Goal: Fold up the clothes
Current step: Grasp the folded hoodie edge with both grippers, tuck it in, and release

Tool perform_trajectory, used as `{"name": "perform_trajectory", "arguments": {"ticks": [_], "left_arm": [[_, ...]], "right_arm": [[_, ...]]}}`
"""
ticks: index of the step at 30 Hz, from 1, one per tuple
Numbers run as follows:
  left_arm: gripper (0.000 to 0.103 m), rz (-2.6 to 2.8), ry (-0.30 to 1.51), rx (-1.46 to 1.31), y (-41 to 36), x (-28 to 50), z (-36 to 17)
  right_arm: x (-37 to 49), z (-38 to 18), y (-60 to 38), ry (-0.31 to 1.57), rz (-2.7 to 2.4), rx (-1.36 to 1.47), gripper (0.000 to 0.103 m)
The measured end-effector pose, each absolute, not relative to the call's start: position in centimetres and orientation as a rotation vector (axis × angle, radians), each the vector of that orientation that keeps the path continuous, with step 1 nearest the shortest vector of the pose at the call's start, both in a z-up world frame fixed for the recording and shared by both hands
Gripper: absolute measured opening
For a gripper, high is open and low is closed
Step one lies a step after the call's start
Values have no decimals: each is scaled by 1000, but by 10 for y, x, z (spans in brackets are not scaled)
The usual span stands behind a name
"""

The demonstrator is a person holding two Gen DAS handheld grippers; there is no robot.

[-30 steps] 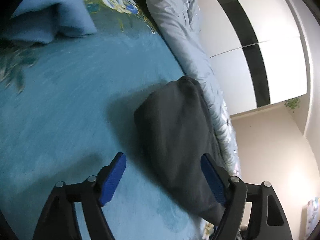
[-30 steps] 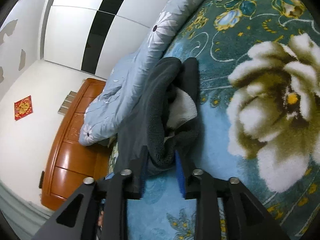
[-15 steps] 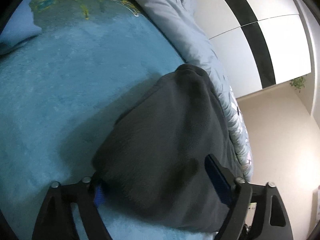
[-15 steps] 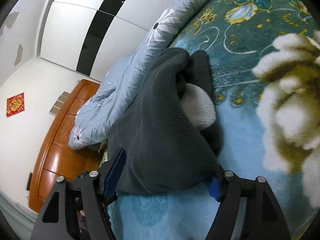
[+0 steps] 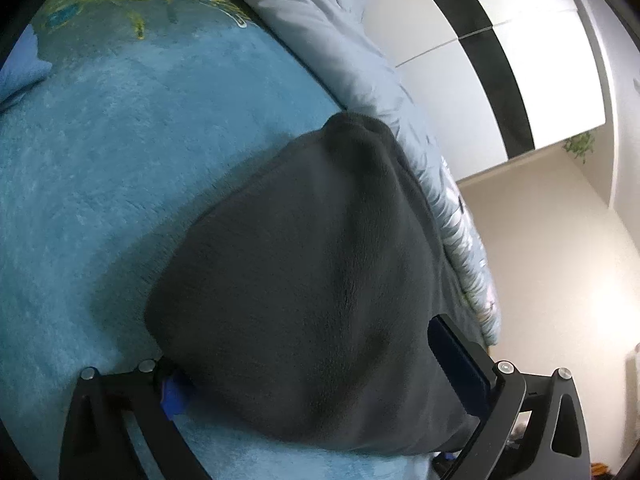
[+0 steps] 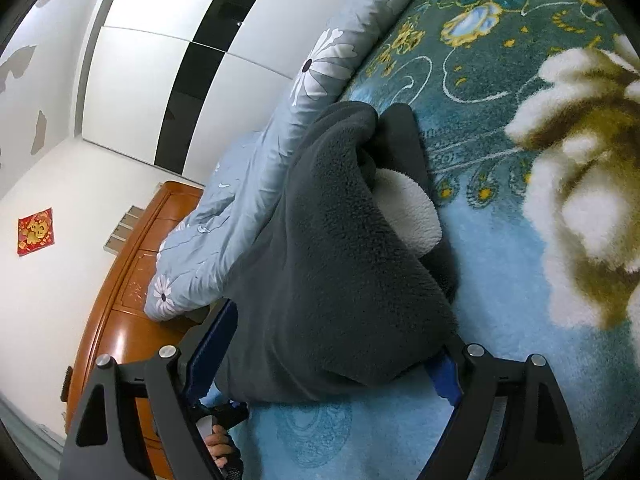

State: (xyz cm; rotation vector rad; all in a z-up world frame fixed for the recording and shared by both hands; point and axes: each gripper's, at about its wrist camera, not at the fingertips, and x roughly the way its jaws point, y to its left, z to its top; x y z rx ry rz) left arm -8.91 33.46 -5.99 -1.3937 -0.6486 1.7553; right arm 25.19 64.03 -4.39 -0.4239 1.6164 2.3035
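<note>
1. No basket, box or drawer holds anything here; the only thing carrying the clothes is the bed, covered by a plush teal blanket with large floral patterns (image 6: 500,92).
2. One garment is in play: a dark grey fleece garment with a white fleecy lining (image 5: 312,280). It lies bunched on the blanket, against the long rolled pale blue quilt printed with white daisies (image 6: 256,184) that runs along the bed's far edge.
3. In the right wrist view, one patch of the white lining shows at the garment's open fold; the rest is grey.
4. One folded light blue cloth (image 5: 20,76) sits at the far left edge of the left wrist view, well apart from the garment.
5. Two tongs are present. The left tongs (image 5: 320,376) are spread wide, straddling the garment's near end, with its blue pads on either side and the fleece mounded between them.
6. The right tongs (image 6: 324,360) are likewise wide apart, its fingers either side of the other end, low over the blanket.
7. Beyond the bed stand one orange-brown wooden headboard (image 6: 124,300) and a white wardrobe with black vertical stripes (image 6: 160,80).
</note>
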Motion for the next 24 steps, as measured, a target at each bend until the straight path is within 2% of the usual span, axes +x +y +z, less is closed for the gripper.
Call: {"name": "perform_trajectory", "arguments": {"ticks": [2,3,5,6,7,11,16,21,24], "left_arm": [[100,1758,-650,-1409,335,-92,-58],[95,1767,-642,-1407,335,-93,-57],[76,1777,-659,-1411,331,-96,-58],[70,1771,-692,-1422,327,-98,-61],[57,1761,-731,-1436,323,-101,-65],[34,1721,-874,-1448,306,-104,-74],[26,1823,-797,-1360,298,-81,-42],[25,1890,-720,-1312,274,-36,-19],[24,1890,-735,-1324,240,-1,-20]], "right_arm": [[251,-43,641,1628,2294,-417,87],[250,-43,642,1636,2286,-410,83],[249,-45,643,1651,2268,-405,71],[249,-47,644,1662,2257,-411,58],[249,-50,645,1675,2244,-420,44],[251,-52,649,1707,2237,-434,32],[253,-33,644,1648,2300,-477,24],[271,-22,636,1644,2353,-510,22],[290,-17,626,1647,2395,-551,22]]}}
